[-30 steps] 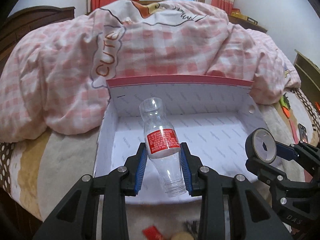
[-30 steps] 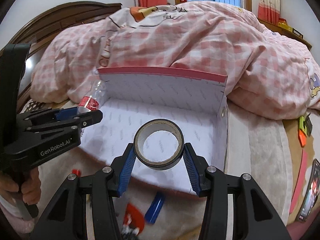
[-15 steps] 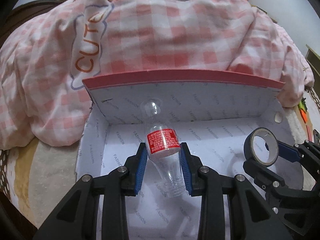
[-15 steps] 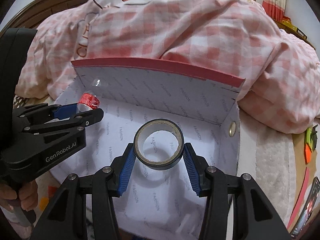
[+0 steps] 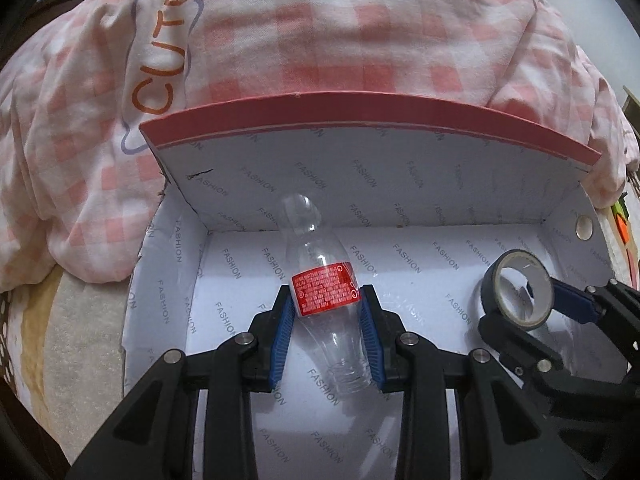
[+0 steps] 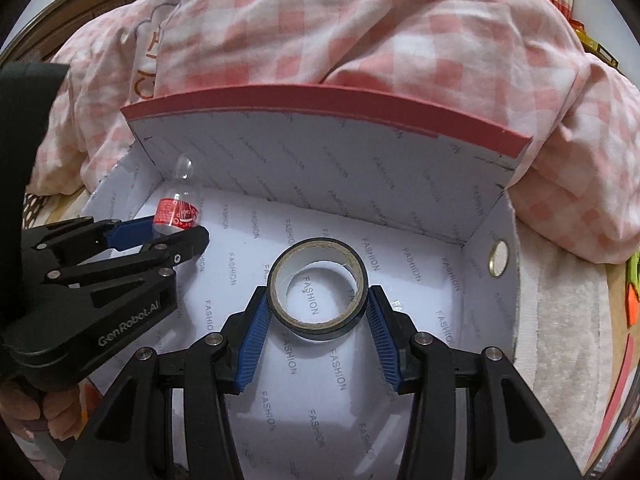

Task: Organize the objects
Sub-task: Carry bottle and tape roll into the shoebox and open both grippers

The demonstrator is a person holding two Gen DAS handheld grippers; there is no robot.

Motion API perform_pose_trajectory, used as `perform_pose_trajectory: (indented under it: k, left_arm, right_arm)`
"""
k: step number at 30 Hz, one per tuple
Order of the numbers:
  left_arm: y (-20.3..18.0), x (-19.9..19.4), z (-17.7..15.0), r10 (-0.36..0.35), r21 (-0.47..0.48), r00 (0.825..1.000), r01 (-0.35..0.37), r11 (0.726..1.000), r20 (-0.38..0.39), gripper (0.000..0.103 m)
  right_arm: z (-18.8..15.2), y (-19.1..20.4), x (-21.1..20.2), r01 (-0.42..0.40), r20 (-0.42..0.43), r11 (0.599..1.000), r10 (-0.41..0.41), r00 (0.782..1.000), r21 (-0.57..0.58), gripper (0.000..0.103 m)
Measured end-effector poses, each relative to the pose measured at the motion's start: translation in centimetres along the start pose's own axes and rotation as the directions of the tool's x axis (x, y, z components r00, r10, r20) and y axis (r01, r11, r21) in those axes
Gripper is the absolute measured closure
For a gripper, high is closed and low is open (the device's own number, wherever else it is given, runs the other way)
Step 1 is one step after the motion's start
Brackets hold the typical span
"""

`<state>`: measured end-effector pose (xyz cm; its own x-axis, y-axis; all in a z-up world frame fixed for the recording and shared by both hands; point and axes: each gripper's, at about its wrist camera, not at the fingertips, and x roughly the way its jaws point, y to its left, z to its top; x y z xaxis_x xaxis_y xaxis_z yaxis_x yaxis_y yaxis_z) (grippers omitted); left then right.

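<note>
My left gripper (image 5: 326, 322) is shut on a clear plastic bottle (image 5: 320, 276) with a red label, held base-forward over the floor of a white cardboard box (image 5: 360, 168) with a red rim. My right gripper (image 6: 318, 320) is shut on a black roll of tape (image 6: 352, 320), held upright over the same box floor. In the left wrist view the tape roll (image 5: 490, 300) hangs at the right, near the box's right wall. In the right wrist view the bottle (image 6: 176, 212) shows at the left, near the box's back left corner. Whether either object touches the floor I cannot tell.
A pink checked quilt (image 5: 320, 32) is heaped behind and around the box (image 6: 496, 208). The box lies on a beige bed cover (image 5: 80, 320). A hand (image 6: 36, 420) grips the left tool's handle. Orange and green items (image 6: 632, 300) lie at the far right.
Both grippers moved forward and down, from above the box's front edge to inside it, over its floor. Bottle and tape stayed gripped. Items in front of the box left view.
</note>
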<state>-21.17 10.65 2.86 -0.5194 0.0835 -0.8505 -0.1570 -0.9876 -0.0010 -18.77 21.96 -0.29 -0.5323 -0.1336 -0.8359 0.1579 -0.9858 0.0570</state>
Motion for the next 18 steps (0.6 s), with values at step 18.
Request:
perform_pose_trajectory:
  k: [18]
  left_arm:
    - [-1.3,-0.4,-0.7,0.006,-0.016,1.0,-0.006,1.0,-0.015,0.059]
  right_arm:
    - [0.0,1.0,0.7,0.044,-0.014,0.998,-0.044,0.999,-0.051,0.052]
